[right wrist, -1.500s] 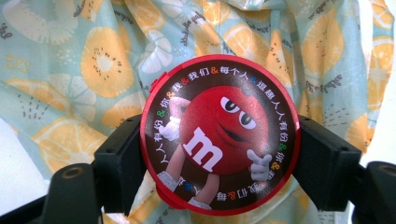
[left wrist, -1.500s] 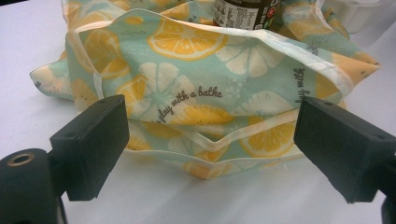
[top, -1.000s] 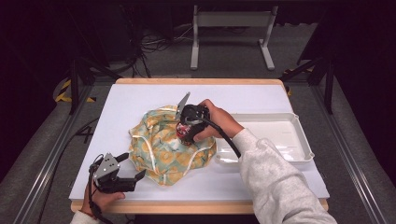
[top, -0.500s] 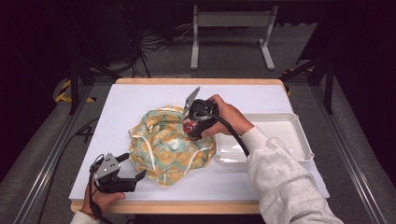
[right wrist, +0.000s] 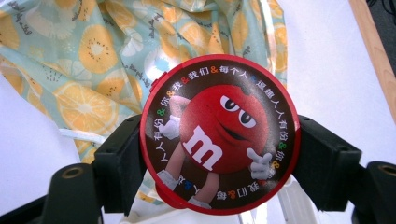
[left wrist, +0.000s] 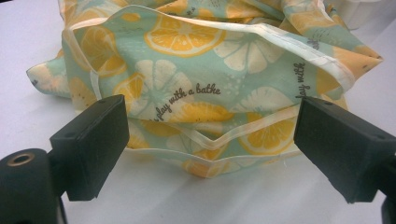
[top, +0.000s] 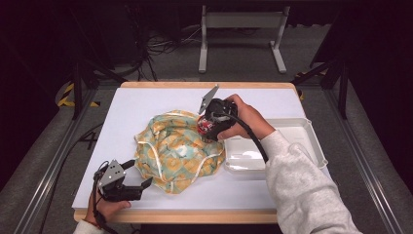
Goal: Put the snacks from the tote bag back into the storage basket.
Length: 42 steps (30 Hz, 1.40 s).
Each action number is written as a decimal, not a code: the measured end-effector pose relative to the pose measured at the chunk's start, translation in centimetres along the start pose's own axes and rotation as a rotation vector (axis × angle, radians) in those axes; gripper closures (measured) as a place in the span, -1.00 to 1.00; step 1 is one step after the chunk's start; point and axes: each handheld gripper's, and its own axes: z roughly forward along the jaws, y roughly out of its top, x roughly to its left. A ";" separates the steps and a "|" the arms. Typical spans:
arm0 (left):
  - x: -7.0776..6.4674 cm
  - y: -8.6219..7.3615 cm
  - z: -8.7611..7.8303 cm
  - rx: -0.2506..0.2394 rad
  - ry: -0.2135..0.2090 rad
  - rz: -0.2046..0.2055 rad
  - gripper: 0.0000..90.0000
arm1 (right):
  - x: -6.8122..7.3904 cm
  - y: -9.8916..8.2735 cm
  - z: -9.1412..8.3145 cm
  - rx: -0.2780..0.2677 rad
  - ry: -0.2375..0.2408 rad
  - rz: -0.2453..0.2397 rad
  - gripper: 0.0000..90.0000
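- The right tongs [top: 208,127] pinch a round red candy tin [right wrist: 219,135], one jaw pressed on each side of its rim, as the right gripper view shows.
- The tin's lid faces that camera: a red cartoon candy figure with a white "m", ringed by small coloured characters on a dark band.
- In the high view the tin [top: 206,127] sits at the far right edge of the cloth [top: 178,148], just above it, held by the person's right hand [top: 241,122].
- The cloth is a crumpled heap printed with orange and lemon slices on pale green, edged in cream binding; it lies on the white table [top: 146,105], near its middle.
- A white plastic tray [top: 311,146] lies just to the right of the cloth, its near left corner close beside the fabric; the right forearm in a grey sleeve [top: 302,190] crosses over it.
- The left tongs [top: 139,183] are spread wide and hold nothing; they rest at the near left edge of the cloth, low over the table.
- In the left gripper view the jaws stand well apart with the cloth's [left wrist: 205,93] folded hem between and beyond them; whether they touch the fabric I cannot tell.
- The left hand [top: 104,209] grips its tool at the table's near edge, left of the cloth.
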 end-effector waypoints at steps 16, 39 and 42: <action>0.0 0.1 0.0 0.000 -0.003 0.002 -0.76 | -0.4 -1.2 -2.1 0.003 -0.030 0.017 -0.42; 0.0 0.2 0.2 -0.005 -0.004 0.003 -0.76 | -0.7 -4.1 -3.6 0.027 -0.046 0.053 -0.42; 0.1 0.2 0.1 -0.009 0.000 -0.004 -0.77 | -0.8 -4.4 -3.7 0.028 -0.046 0.059 -0.42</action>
